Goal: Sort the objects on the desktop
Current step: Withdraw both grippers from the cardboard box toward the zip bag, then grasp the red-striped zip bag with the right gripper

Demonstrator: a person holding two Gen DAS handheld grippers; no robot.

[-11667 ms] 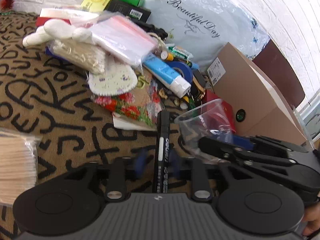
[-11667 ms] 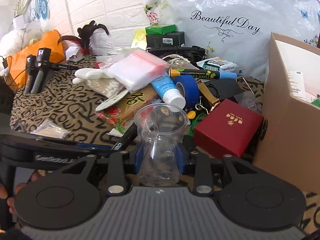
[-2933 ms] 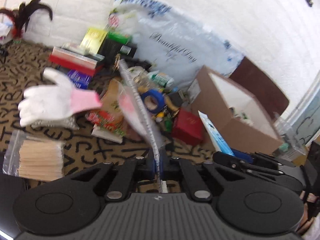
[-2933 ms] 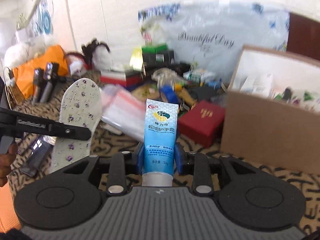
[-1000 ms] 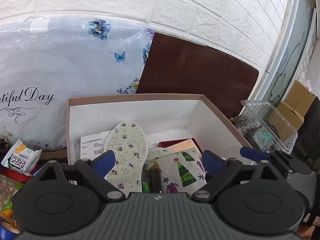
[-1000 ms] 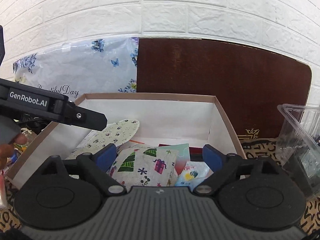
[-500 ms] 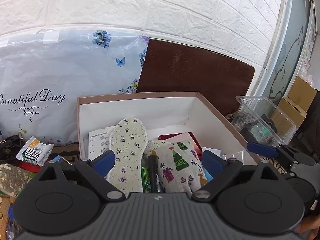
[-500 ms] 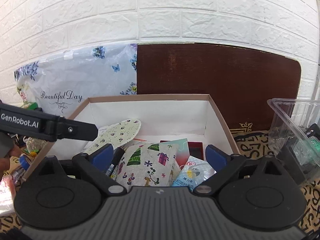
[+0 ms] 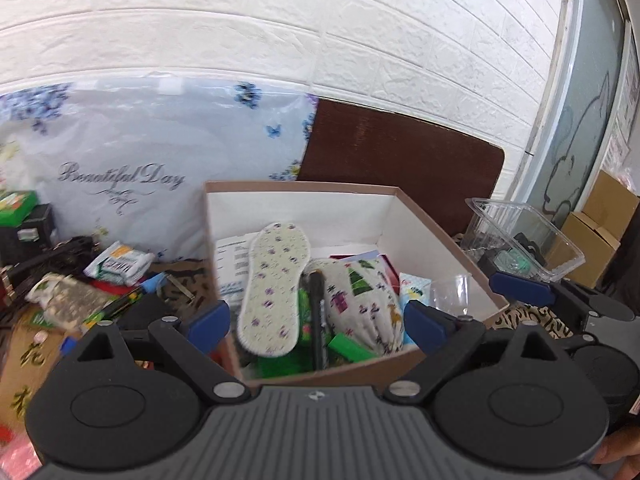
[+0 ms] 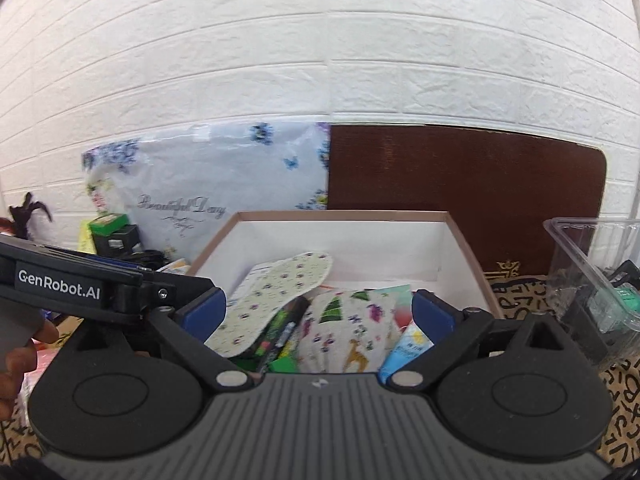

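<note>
The counter [image 10: 624, 396] wears a tan cloth printed with black letters. On it stands an open cardboard box [image 9: 424, 236], white inside. To the box's right sits a clear plastic container [image 9: 520, 228]. On its left lie a green-and-white packet [image 9: 120, 266], a speckled pouch [image 9: 68, 298] and a black case [image 9: 24, 234] with a green box [image 9: 16, 202] on top.

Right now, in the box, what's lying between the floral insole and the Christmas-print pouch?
A black marker lies lengthwise between the floral insole and the Christmas-print pouch, clearest in the left wrist view.
</note>
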